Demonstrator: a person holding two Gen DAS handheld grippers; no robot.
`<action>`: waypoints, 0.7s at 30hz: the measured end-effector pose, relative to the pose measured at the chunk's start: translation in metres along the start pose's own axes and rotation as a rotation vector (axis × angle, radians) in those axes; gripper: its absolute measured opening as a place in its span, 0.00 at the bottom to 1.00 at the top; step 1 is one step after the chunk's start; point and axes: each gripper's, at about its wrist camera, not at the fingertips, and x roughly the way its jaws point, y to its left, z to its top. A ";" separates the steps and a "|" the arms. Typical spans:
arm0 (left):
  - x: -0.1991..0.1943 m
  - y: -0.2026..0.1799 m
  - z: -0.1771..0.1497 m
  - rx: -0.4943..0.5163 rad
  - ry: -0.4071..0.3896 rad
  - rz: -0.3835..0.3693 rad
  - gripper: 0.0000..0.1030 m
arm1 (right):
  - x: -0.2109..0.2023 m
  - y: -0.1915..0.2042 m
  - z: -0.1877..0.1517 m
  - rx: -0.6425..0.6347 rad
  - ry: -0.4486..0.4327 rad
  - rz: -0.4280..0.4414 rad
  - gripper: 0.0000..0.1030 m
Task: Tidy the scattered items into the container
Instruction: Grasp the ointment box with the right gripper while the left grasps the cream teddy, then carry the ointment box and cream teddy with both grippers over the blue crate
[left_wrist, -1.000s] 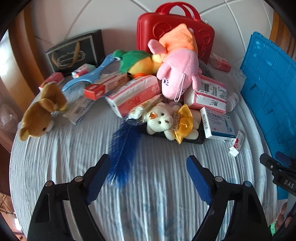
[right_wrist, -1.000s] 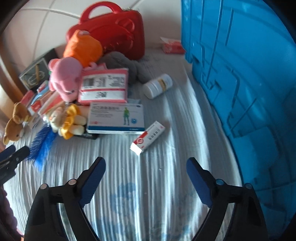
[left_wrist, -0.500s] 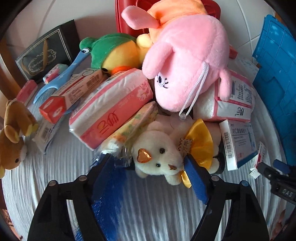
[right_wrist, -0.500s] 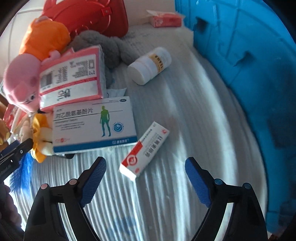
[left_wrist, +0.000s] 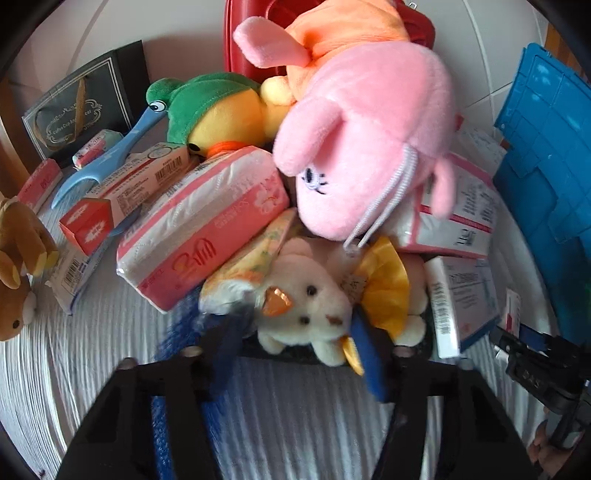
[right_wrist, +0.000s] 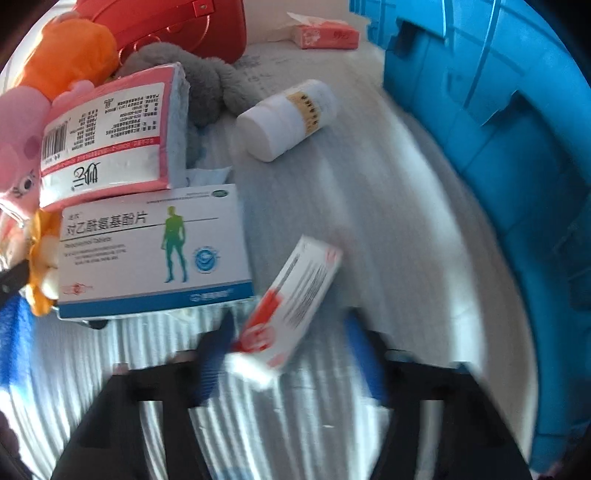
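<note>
My left gripper (left_wrist: 295, 350) has its jaws close around a white teddy bear with a yellow bow (left_wrist: 310, 314) at the front of the pile; contact on both sides is blurred. My right gripper (right_wrist: 291, 347) has its jaws narrowed around a small red and white box (right_wrist: 291, 306), one end of which lies between them; the view is blurred. The blue crate (right_wrist: 498, 147) stands to the right and also shows in the left wrist view (left_wrist: 546, 166).
The pile holds a pink plush (left_wrist: 362, 147), a green and yellow plush (left_wrist: 218, 110), pink tissue packs (left_wrist: 207, 229), a blue and white medicine box (right_wrist: 151, 251), a white bottle (right_wrist: 288, 118), a red case (right_wrist: 184, 29) and a brown bear (left_wrist: 18, 266).
Both grippers moved forward and their jaws narrowed. The left came around the white teddy bear. The right came around the small red and white box.
</note>
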 end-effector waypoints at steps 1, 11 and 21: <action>-0.004 -0.002 -0.002 0.009 -0.006 0.007 0.39 | -0.001 -0.003 0.000 0.003 0.004 0.007 0.27; -0.050 -0.005 -0.030 0.029 -0.034 0.010 0.13 | -0.047 0.001 -0.028 -0.068 -0.044 0.099 0.25; -0.099 0.005 -0.076 0.005 -0.054 0.025 0.13 | -0.105 0.026 -0.057 -0.157 -0.101 0.188 0.25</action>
